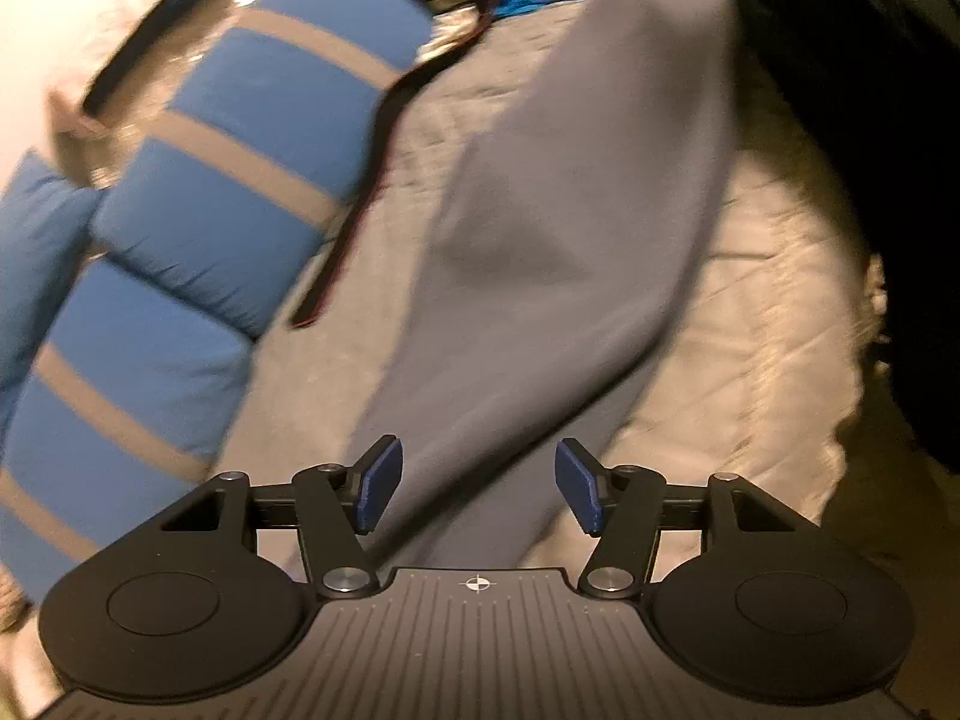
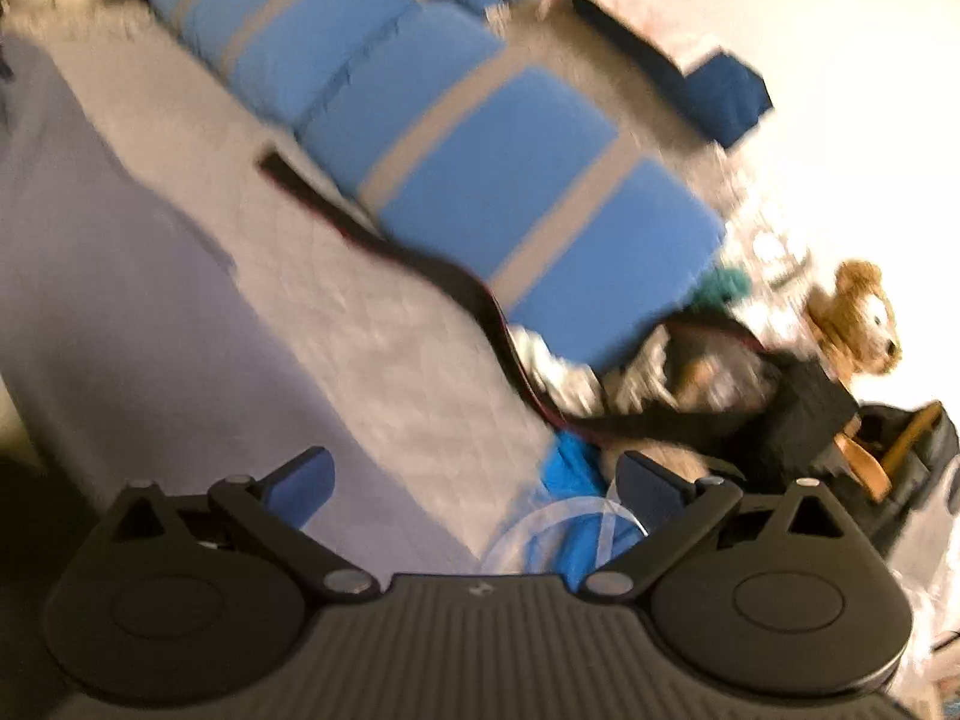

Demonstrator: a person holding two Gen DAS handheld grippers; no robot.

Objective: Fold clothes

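Note:
A grey garment (image 1: 540, 252) lies stretched out along a pale quilted bed cover (image 1: 750, 276). My left gripper (image 1: 477, 489) is open and empty, its blue pads (image 1: 378, 483) hovering over the near end of the garment. In the right wrist view the same grey garment (image 2: 108, 276) lies at the left on the bed cover (image 2: 384, 324). My right gripper (image 2: 474, 489) is open and empty above the bed's edge, to the right of the garment. Both views are blurred.
Blue pillows with grey stripes (image 1: 198, 228) (image 2: 480, 168) line one side of the bed. A dark strap (image 1: 360, 192) (image 2: 420, 270) lies beside them. A black shape (image 1: 870, 150) is at the right. A teddy bear (image 2: 858, 318), clutter and a blue item (image 2: 576, 510) sit past the bed's end.

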